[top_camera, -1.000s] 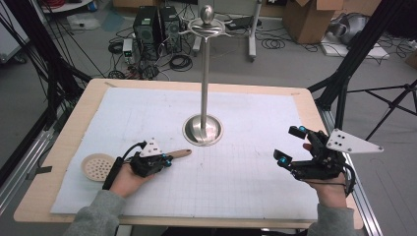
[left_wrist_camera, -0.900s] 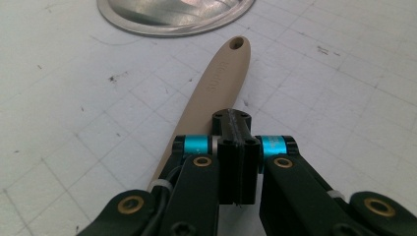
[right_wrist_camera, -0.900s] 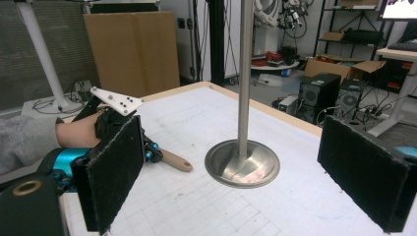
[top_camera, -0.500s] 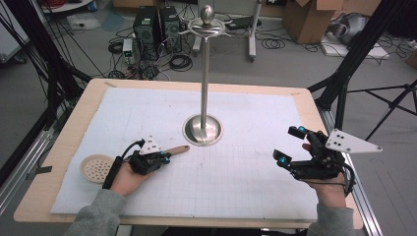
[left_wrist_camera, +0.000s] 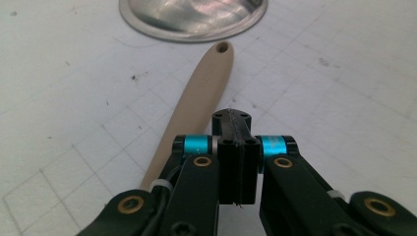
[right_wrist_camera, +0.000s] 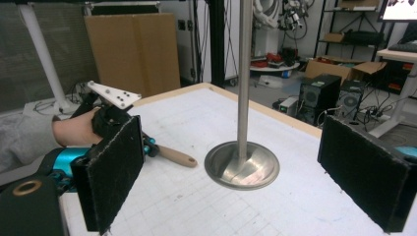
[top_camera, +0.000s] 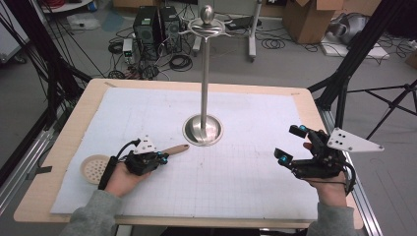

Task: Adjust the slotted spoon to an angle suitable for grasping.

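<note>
Left gripper (top_camera: 158,158): your jaws are pressed together, pads meeting with nothing between them in the left gripper view (left_wrist_camera: 236,147). They lie low over the mat, over the near end of the wooden handle (left_wrist_camera: 199,105), which runs out past them on their left side; whether they touch it cannot be told.

Wooden handle (top_camera: 174,149): beige, with a hole at its far tip, lying flat on the mat. The tip points at the stand base (left_wrist_camera: 192,19) and stops just short of it.

Right gripper (top_camera: 290,145): your jaws stand wide apart and empty, the two black pads (right_wrist_camera: 115,172) framing the stand in the right gripper view. It hovers near the table's right edge, well apart from the handle.

Metal stand (top_camera: 203,129): round polished base, upright pole (top_camera: 204,73), set at the middle of the mat.

Perforated disc (top_camera: 94,167): round, pale, flat on the mat just left of your left hand (top_camera: 120,178).

Grid mat (top_camera: 236,187): white, covering the wooden table (top_camera: 74,118).
</note>
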`<state>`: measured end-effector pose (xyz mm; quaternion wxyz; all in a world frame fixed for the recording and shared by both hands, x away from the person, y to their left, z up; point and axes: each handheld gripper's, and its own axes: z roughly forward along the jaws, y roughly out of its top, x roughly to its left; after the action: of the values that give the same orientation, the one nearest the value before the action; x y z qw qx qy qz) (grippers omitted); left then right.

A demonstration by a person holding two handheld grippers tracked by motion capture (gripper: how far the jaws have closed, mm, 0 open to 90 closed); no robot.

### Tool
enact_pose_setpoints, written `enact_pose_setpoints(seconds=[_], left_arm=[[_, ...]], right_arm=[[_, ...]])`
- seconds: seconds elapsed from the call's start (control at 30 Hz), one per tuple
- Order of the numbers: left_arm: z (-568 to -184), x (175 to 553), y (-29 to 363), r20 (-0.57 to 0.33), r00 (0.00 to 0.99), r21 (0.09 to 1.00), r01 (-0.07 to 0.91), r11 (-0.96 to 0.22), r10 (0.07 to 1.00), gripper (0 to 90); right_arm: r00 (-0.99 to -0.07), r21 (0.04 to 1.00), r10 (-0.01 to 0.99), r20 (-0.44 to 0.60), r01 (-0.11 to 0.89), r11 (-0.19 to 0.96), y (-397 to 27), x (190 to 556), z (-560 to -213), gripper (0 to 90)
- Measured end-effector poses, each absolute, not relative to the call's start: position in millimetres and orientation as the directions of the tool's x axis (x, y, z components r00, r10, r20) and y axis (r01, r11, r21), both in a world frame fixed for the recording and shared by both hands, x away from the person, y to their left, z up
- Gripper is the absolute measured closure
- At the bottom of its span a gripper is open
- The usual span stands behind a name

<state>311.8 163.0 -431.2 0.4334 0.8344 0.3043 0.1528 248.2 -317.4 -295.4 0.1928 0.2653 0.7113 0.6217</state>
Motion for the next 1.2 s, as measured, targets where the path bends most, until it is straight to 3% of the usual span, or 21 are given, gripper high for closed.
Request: enact_pose_setpoints(seconds=[0.5, 0.67, 0.8, 0.93, 1.2], left_arm=[[-398, 305, 218, -0.016, 0.776, 0.837, 0.355, -0.415, 0.631, 89.4], [-394, 305, 230, -0.024, 0.782, 0.845, 0.349, -0.406, 0.622, 81.7], [-392, 305, 235, -0.009, 0.803, 0.835, 0.333, -0.438, 0.595, 70.5], [-393, 308, 237, -0.043, 0.815, 0.830, 0.351, -0.433, 0.578, 54.6], [-389, 309, 247, -0.077, 0.839, 0.847, 0.340, -0.409, 0.539, 32.3]], right_arm=[[-0.797, 0.984, 0.601, 0.056, 0.147, 0.104, -308, 254, -296, 9.5], [-0.799, 0.985, 0.600, 0.048, 0.138, 0.106, -309, 254, -296, 9.5], [-0.800, 0.986, 0.599, 0.048, 0.135, 0.102, -309, 253, -295, 9.5], [-0.800, 0.985, 0.598, 0.046, 0.135, 0.105, -308, 254, -296, 9.5], [-0.796, 0.985, 0.602, 0.060, 0.145, 0.094, -313, 255, -298, 9.5]])
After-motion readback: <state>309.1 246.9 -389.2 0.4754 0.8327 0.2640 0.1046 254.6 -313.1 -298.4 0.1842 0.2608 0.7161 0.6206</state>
